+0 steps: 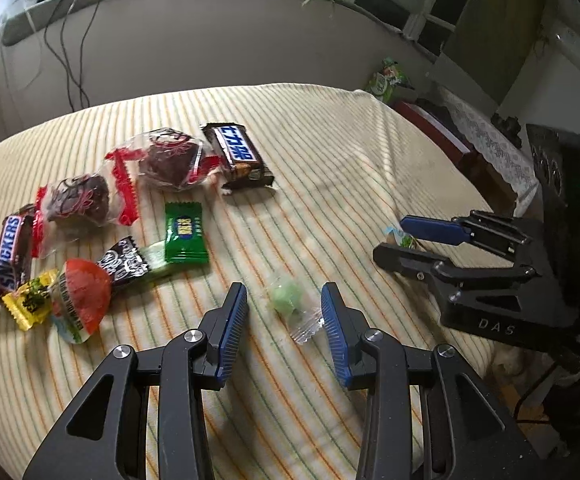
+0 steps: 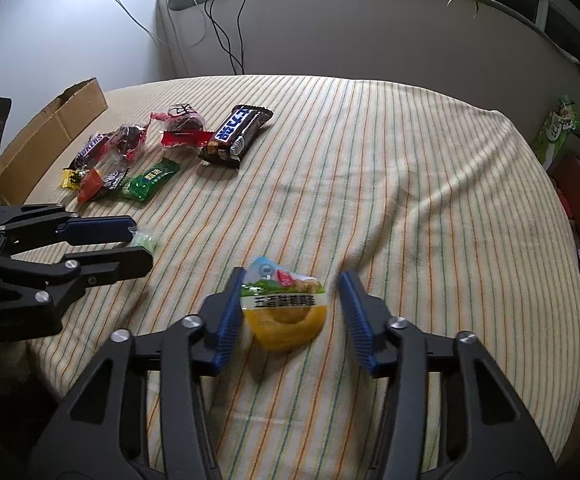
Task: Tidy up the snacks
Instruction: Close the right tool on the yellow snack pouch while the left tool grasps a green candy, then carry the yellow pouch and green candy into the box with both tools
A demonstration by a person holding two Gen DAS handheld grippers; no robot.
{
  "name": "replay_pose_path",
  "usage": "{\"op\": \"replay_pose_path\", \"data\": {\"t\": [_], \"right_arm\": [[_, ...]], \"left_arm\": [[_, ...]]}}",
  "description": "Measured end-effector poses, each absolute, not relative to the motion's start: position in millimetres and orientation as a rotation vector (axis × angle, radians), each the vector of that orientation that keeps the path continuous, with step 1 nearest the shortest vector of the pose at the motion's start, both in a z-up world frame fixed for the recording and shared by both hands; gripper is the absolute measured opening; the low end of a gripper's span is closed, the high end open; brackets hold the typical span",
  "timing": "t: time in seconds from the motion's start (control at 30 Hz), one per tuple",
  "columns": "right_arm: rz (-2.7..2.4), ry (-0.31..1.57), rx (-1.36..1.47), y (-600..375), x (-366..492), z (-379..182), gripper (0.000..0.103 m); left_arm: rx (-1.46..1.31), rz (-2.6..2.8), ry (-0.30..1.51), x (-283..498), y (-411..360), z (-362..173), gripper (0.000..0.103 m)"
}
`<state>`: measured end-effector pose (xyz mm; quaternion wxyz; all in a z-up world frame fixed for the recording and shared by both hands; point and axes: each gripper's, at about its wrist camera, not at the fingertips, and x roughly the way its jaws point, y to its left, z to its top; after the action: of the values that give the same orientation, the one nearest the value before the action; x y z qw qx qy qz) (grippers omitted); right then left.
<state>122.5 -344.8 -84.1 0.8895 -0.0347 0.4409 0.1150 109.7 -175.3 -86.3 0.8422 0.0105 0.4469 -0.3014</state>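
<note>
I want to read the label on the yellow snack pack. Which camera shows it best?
The right wrist view: the yellow snack pack lies close and face-up between the right tongs, label printing clear. The left wrist view shows only a sliver of it between those tongs.

1. The striped cream tablecloth lies bare across its whole right and far-right part, so a gripper can pass there freely.
2. A cluster of wrapped snacks crowds the far left, with the brown Snickers bar with blue lettering at its right edge.
3. An open brown cardboard box stands at the far-left table edge.
4. A clear strip of cloth runs between the cluster and the near yellow-and-white sealed pouch.
</note>
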Motion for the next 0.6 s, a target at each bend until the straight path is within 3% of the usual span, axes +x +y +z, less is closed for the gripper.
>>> {"op": "replay_pose_path", "data": {"t": [0.07, 0.17, 0.6], "right_arm": [[0.238, 0.917, -0.068, -346, 122, -84, 0.041], [0.237, 0.919, -0.066, -345, 121, -84, 0.041], [0.234, 0.918, -0.045, -346, 117, -79, 0.037]], "left_arm": [[0.032, -0.638, 0.941, 110, -177, -88, 0.036], [0.046, -0.635, 0.938, 111, -180, -89, 0.024], [0.028, -0.646, 0.921, 109, -173, -86, 0.021]]}}
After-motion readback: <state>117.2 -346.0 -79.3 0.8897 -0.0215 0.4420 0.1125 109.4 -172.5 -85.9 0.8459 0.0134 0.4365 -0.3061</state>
